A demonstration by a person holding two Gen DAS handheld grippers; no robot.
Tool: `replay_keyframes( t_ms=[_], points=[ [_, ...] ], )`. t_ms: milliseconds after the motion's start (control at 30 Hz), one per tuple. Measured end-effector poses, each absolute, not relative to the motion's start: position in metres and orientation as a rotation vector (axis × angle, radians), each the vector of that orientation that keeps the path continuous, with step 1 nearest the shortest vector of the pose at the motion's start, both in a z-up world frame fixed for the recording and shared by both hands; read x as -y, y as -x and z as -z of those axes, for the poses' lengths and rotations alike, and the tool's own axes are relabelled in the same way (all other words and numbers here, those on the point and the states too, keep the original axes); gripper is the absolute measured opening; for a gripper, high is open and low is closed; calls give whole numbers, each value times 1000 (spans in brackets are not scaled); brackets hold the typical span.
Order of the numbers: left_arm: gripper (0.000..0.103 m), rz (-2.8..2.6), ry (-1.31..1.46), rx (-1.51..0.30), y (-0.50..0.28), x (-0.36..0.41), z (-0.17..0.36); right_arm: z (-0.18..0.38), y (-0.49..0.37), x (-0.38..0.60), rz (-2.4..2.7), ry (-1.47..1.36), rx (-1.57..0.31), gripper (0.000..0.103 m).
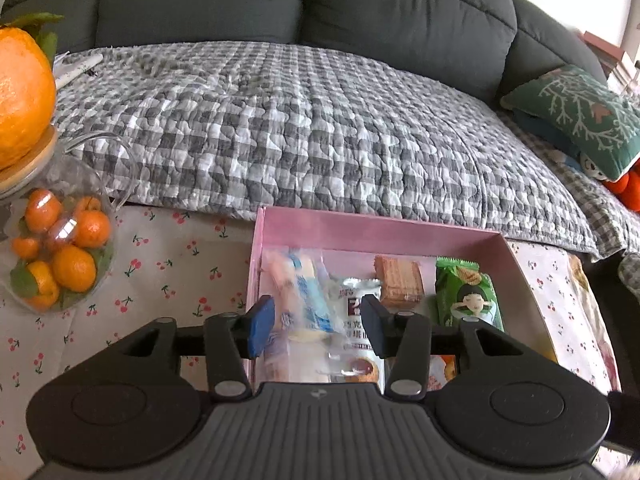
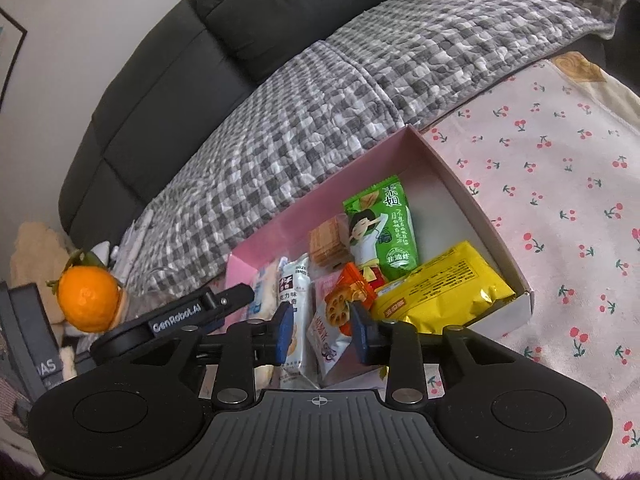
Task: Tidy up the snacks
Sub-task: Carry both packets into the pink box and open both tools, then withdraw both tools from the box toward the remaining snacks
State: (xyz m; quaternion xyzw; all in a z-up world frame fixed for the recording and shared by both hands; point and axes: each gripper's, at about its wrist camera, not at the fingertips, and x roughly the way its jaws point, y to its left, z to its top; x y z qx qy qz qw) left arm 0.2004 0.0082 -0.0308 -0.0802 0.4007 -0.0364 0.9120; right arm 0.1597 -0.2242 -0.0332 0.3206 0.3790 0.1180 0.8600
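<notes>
A pink box [image 1: 360,232] sits on a cherry-print cloth [image 1: 168,264] at the near edge of a sofa spread with a grey checked quilt [image 1: 304,120]. In the box lie a green packet [image 2: 384,228], a wafer biscuit [image 1: 399,286] just left of it, a yellow bag [image 2: 444,288] at the right end, a white chocolate-cookie sachet [image 1: 360,320] and a blurred blue-and-white packet [image 1: 308,300] toward the left. The left gripper [image 1: 318,326] hangs over the box's left part, its blue pads spread wide with nothing between them. The right gripper [image 2: 320,332] is likewise parted and empty, above a pink lotus-root snack pack [image 2: 332,320]. Far left, a glass jar of small oranges [image 1: 60,248] stands on the cloth.
</notes>
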Motion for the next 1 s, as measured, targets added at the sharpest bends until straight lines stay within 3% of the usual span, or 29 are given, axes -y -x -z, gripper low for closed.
replay_keyframes(
  t_ms=[67,200,400,667,1000],
  points=[
    [49,72,169,-834,-198,-9,30,32,-159,226,-243,-674,-799,34],
    [55,69,179,-839,-189,-12,28,27,-155,226,-245,-673,-789,52],
    [63,67,178,-862,-171,-14,25,15,-146,221,-238,-620,-795,65],
    [81,62,160,-901,-143,-14,22,4,-129,214,-210,-486,-850,76],
    [94,35,132,-961,-111,-11,20,-2,-105,218,-173,-395,-894,84]
  ],
)
